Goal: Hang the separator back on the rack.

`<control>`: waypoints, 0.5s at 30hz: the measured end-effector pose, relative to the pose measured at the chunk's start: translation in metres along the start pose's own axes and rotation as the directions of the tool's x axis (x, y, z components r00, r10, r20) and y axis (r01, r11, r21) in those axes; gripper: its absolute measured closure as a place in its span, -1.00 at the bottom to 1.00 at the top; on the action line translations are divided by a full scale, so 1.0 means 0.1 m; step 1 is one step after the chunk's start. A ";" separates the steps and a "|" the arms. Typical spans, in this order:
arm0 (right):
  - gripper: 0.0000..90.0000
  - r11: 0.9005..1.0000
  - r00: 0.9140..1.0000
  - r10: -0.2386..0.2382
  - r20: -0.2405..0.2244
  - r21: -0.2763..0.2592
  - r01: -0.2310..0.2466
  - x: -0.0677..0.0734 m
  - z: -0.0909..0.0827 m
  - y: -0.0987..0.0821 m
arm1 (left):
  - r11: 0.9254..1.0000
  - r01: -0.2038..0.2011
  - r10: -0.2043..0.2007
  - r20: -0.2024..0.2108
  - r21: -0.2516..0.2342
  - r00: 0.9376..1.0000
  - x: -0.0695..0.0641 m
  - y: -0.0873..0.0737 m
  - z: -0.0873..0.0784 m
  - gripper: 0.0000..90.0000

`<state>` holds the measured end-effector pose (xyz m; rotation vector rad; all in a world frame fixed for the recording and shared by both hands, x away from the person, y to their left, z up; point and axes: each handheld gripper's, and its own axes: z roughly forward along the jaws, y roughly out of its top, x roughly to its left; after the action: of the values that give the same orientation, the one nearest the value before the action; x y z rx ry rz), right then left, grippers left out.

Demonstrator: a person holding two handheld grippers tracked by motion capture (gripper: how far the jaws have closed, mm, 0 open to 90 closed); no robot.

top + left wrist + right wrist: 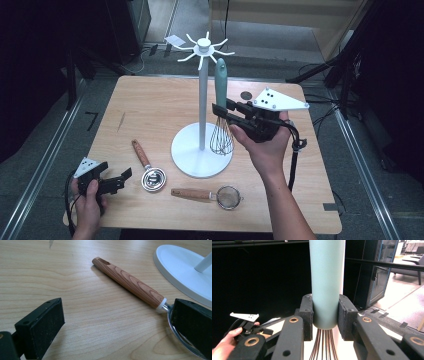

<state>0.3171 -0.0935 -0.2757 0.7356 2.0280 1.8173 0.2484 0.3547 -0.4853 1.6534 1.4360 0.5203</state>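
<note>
Surface: pale wooden table (150,107) on a grey floor, dark room around it; I see metal rails on the floor to both sides.
Stand: white utensil stand (202,100) at mid-table, round base, thin post, spoked hooks on top.
Right gripper: my right gripper (221,111) is raised beside the post, held in my right hand (265,145), grey plate on top.
Right fingers: clenched on the whisk (221,112); in the right gripper view both pads (307,315) press the sides of its pale green handle (327,282), just above where the copper-toned wires fan out below the fingers.
Whisk: upright, handle tip rising above my fingers, wire bulb hanging under them over the stand's base.
Left gripper: my left gripper (117,179) is low at the table's near-left corner, in my left hand (90,197).
Left fingers: released, spread wide with bare wood between them.
Spoon: wooden-handled metal spoon (149,169) flat on the table; in the left gripper view its bowl sits behind my right-side finger, its handle (128,282) running away ahead of the fingers.
Strainer: small mesh strainer (212,195) with a wooden handle, lying flat, beyond the spoon from my left fingers.
</note>
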 end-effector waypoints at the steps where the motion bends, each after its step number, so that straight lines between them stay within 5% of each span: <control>1: 0.58 1.000 1.000 0.001 0.000 0.001 -0.001 0.00 0.01 0.00 | 1.000 0.000 0.000 0.000 0.000 1.000 0.00 0.00 0.00 -1.00; 15: 0.57 1.000 1.000 0.003 0.015 -0.022 -0.003 0.00 0.08 -0.04 | 1.000 -0.002 0.002 -0.003 -0.001 1.000 0.00 0.00 0.00 -1.00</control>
<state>0.3213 -0.0871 -0.2805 0.7448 1.9952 1.8272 0.2484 0.3546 -0.4853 1.6542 1.4363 0.5243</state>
